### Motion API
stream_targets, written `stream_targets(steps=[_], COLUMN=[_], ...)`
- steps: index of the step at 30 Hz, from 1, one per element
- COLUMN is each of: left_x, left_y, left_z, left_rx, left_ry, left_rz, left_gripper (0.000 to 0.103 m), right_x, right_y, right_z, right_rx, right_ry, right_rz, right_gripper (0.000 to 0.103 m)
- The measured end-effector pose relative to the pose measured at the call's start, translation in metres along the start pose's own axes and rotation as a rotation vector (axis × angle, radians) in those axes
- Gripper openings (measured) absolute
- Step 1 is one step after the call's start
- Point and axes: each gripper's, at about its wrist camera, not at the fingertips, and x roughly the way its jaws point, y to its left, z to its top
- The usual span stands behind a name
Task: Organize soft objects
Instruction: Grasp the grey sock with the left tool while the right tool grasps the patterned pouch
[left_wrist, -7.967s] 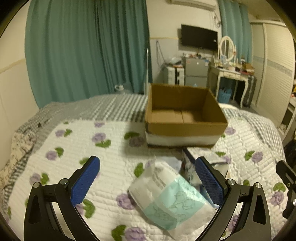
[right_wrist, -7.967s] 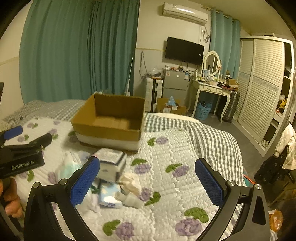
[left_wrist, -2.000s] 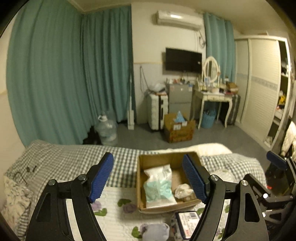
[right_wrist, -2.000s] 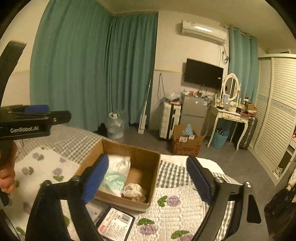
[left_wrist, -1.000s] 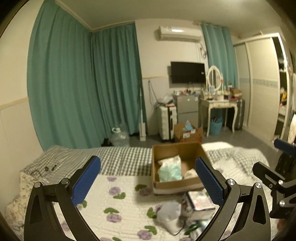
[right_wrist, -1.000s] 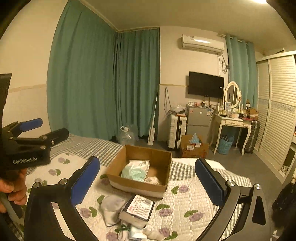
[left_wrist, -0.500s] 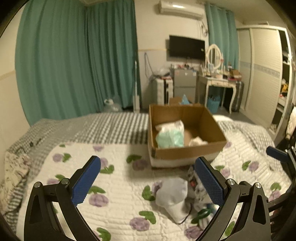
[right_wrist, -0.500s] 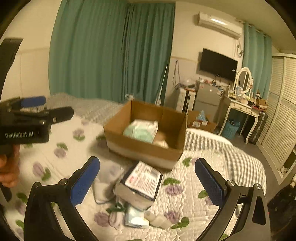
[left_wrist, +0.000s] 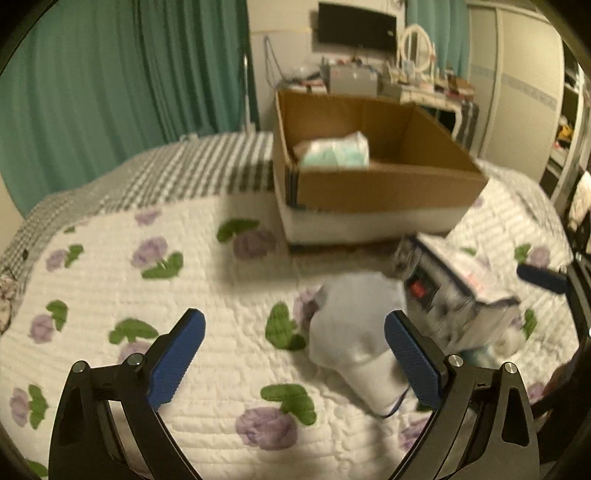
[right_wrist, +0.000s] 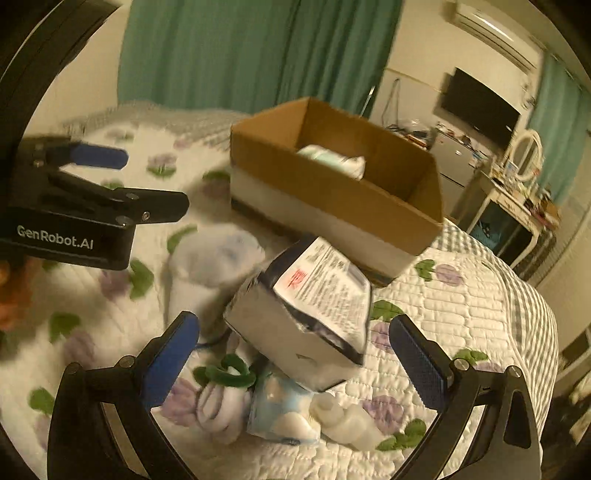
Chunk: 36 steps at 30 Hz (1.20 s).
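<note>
A cardboard box (left_wrist: 388, 188) (right_wrist: 332, 192) stands on the flowered quilt and holds a pale green soft pack (left_wrist: 336, 151) (right_wrist: 332, 158). In front of it lies a pile: a white soft bag (left_wrist: 354, 332) (right_wrist: 210, 266), a silver-and-navy tissue pack (left_wrist: 454, 291) (right_wrist: 306, 314), a light blue pack (right_wrist: 284, 410), a white bottle (right_wrist: 347, 417) and a green ring (right_wrist: 225, 373). My left gripper (left_wrist: 293, 350) is open and empty, low over the quilt, its right finger by the white bag. My right gripper (right_wrist: 295, 358) is open and empty around the tissue pack.
The quilt (left_wrist: 147, 295) spreads to the left. Teal curtains (left_wrist: 110, 92) hang behind the bed. A dresser with a mirror (right_wrist: 517, 177), a TV (left_wrist: 354, 26) and a wardrobe (left_wrist: 524, 92) stand beyond the bed's far side.
Both grippers have dropped from high above the bed toward the pile in front of the box. Both stay open and empty.
</note>
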Motion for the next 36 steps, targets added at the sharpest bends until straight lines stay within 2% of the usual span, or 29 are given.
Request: stream_targets(steps=[5, 6, 7, 9, 11, 13, 16, 20, 23, 25, 26, 27, 28, 30, 33, 36], left_x=[0.011, 0.012, 0.014, 0.018, 0.022, 0.025, 0.031, 0.045, 0.067, 0.071, 0.069, 0.063, 0.059, 0.052, 0.041, 0.031], left_y=[0.001, 0.0, -0.002, -0.008, -0.01, -0.018, -0.033, -0.041, -0.032, -0.022, -0.02, -0.02, -0.022, -0.027, -0.032, -0.028], left_z=[-0.001, -0.001, -0.002, -0.004, -0.004, -0.004, -0.007, -0.011, -0.02, -0.025, -0.025, -0.025, -0.025, -0.026, -0.031, -0.038], left_rx=[-0.016, -0.018, -0.016, -0.008, -0.003, 0.005, 0.031, 0.047, 0.035, -0.017, -0.029, -0.028, -0.024, -0.006, 0.028, 0.02], left_ry=[0.031, 0.035, 0.038, 0.053, 0.069, 0.081, 0.096, 0.108, 0.152, 0.153, 0.145, 0.136, 0.132, 0.121, 0.105, 0.103], left_rz=[-0.031, -0.039, -0.04, -0.046, -0.057, -0.07, -0.088, -0.052, 0.01, -0.037, -0.044, -0.067, -0.093, -0.083, -0.07, -0.073], left_gripper=[0.099, 0.099, 0.099, 0.099, 0.099, 0.099, 0.098, 0.098, 0.099, 0.094, 0.084, 0.067, 0.058, 0.046, 0.043, 0.041], right_x=[0.024, 0.026, 0.03, 0.034, 0.034, 0.033, 0.028, 0.018, 0.014, 0.011, 0.01, 0.008, 0.006, 0.002, -0.001, -0.004], right_y=[0.005, 0.005, 0.004, -0.001, -0.011, -0.019, -0.034, -0.038, -0.043, -0.049, -0.051, -0.054, -0.058, -0.063, -0.066, -0.069], right_z=[-0.002, -0.001, -0.001, -0.001, -0.004, -0.007, -0.01, -0.01, -0.011, -0.012, -0.011, -0.012, -0.013, -0.016, -0.019, -0.022], right_rx=[-0.071, -0.074, -0.07, -0.05, -0.009, 0.033, 0.107, 0.138, 0.177, 0.214, 0.235, 0.254, 0.277, 0.307, 0.341, 0.37], right_ry=[0.021, 0.022, 0.023, 0.033, 0.027, 0.025, 0.004, -0.024, -0.041, -0.053, -0.059, -0.064, -0.067, -0.072, -0.075, -0.079], right_rz=[0.005, 0.009, 0.019, 0.02, 0.032, 0.044, 0.067, 0.06, 0.064, 0.067, 0.07, 0.074, 0.081, 0.082, 0.09, 0.096], right_gripper=[0.103, 0.1, 0.091, 0.082, 0.081, 0.072, 0.064, 0.058, 0.055, 0.053, 0.052, 0.051, 0.051, 0.05, 0.05, 0.049])
